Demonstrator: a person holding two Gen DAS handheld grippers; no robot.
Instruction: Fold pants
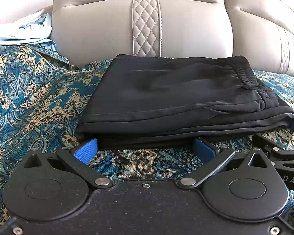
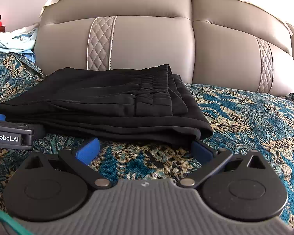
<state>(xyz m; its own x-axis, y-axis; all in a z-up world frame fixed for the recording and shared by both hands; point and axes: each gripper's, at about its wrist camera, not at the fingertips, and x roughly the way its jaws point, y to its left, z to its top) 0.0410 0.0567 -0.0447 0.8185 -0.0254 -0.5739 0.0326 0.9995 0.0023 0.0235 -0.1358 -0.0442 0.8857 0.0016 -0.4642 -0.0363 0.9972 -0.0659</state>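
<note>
Black pants lie folded in a flat stack on the patterned blue bedspread, elastic waistband on top at the right. My left gripper stands open at the stack's near edge, its blue pads spread wide and tucked just under the hem. In the right wrist view the same pants sit left of centre. My right gripper is also open at the near right corner, one blue pad free of the cloth, the other under the fabric's corner.
A grey padded headboard rises right behind the pants. Crumpled light-blue clothes lie at the far left. The other gripper's body shows at the left edge of the right wrist view. Bare bedspread stretches to the right.
</note>
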